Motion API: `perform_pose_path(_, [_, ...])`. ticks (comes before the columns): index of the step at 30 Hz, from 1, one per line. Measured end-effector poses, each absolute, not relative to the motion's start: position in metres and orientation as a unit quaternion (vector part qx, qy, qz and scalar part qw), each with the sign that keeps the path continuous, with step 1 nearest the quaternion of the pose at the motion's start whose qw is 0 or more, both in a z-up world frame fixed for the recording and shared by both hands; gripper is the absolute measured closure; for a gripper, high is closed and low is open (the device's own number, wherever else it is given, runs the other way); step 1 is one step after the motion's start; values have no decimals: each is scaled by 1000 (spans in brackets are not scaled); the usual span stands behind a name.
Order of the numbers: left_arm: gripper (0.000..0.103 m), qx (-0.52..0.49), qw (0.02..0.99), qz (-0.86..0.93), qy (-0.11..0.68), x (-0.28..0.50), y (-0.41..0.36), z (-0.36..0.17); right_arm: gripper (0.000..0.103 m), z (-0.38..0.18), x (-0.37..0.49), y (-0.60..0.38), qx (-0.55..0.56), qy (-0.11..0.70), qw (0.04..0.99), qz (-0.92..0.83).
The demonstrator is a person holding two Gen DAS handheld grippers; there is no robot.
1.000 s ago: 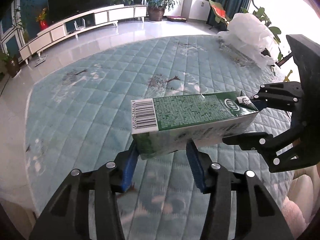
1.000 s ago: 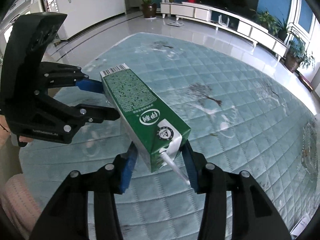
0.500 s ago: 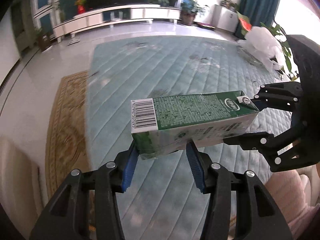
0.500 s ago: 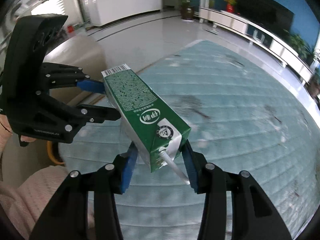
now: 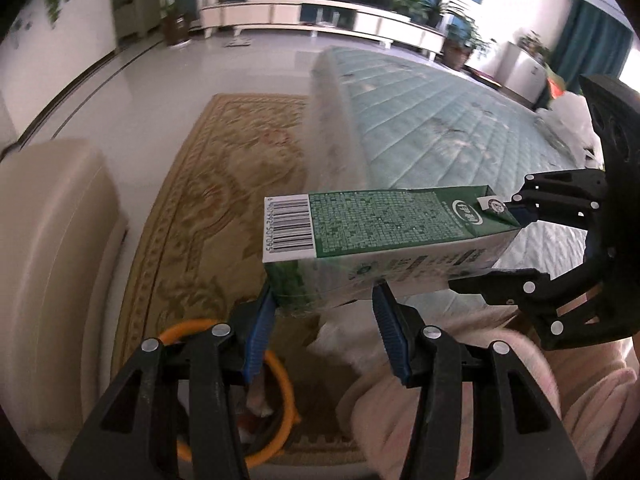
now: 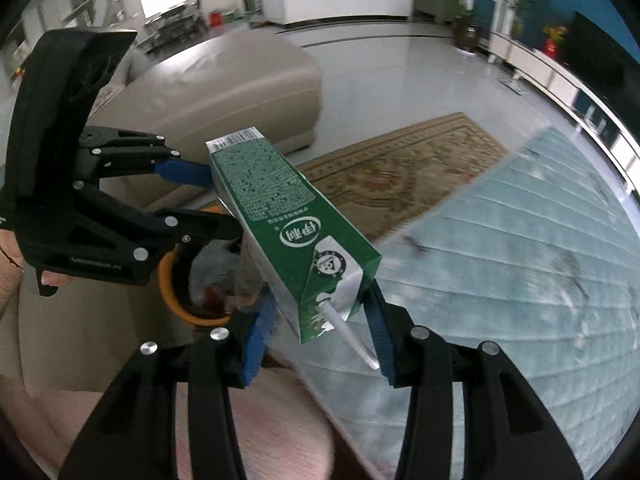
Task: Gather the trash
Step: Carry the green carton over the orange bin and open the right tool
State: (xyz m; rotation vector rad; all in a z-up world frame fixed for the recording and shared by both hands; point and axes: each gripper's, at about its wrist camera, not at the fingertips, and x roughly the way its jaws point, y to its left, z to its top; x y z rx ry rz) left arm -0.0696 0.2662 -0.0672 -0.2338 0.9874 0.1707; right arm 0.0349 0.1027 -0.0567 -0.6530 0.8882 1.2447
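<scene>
A green milk carton (image 5: 384, 228) with a barcode and a white straw (image 6: 352, 336) is held in the air between both grippers. My left gripper (image 5: 324, 300) is shut on its barcode end. My right gripper (image 6: 320, 312) is shut on its spout end; it also shows at the right of the left wrist view (image 5: 516, 240). The left gripper shows at the left of the right wrist view (image 6: 200, 200). An orange-rimmed trash bin (image 5: 280, 368) with a bag and scraps inside sits below the carton, also in the right wrist view (image 6: 168, 280).
The teal quilted table (image 5: 440, 120) lies to the right. A patterned tan rug (image 5: 224, 184) covers the floor. A beige sofa (image 5: 52, 260) stands to the left. The person's pink clothing (image 5: 460, 400) is near the bin. A white plastic bag (image 5: 572, 116) lies on the table's far edge.
Both grippers have carried the carton left, off the table and over the rug, to above the orange-rimmed bin. The grip on the carton is unchanged.
</scene>
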Motion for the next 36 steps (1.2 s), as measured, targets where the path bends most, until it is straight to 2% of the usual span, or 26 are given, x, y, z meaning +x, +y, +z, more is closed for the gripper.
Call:
perform_pose_path(17, [52, -216, 825, 175, 493, -190, 356, -145, 59, -119, -53, 223, -379, 414, 565, 606])
perform_pose_path(33, [51, -258, 796, 197, 512, -211, 396, -199, 58, -171, -77, 275, -418, 442, 517, 603])
perform_pose_path(34, [49, -258, 794, 200, 513, -212, 397, -201, 53, -173, -77, 276, -417, 446, 515, 602])
perform_pose_path(35, [36, -257, 789, 209, 518, -211, 399, -205, 42, -174, -77, 278, -417, 447, 516, 600])
perform_pose_path(36, [26, -250, 786, 221, 520, -210, 400, -207, 39, -174, -76, 278, -418, 445, 520, 597])
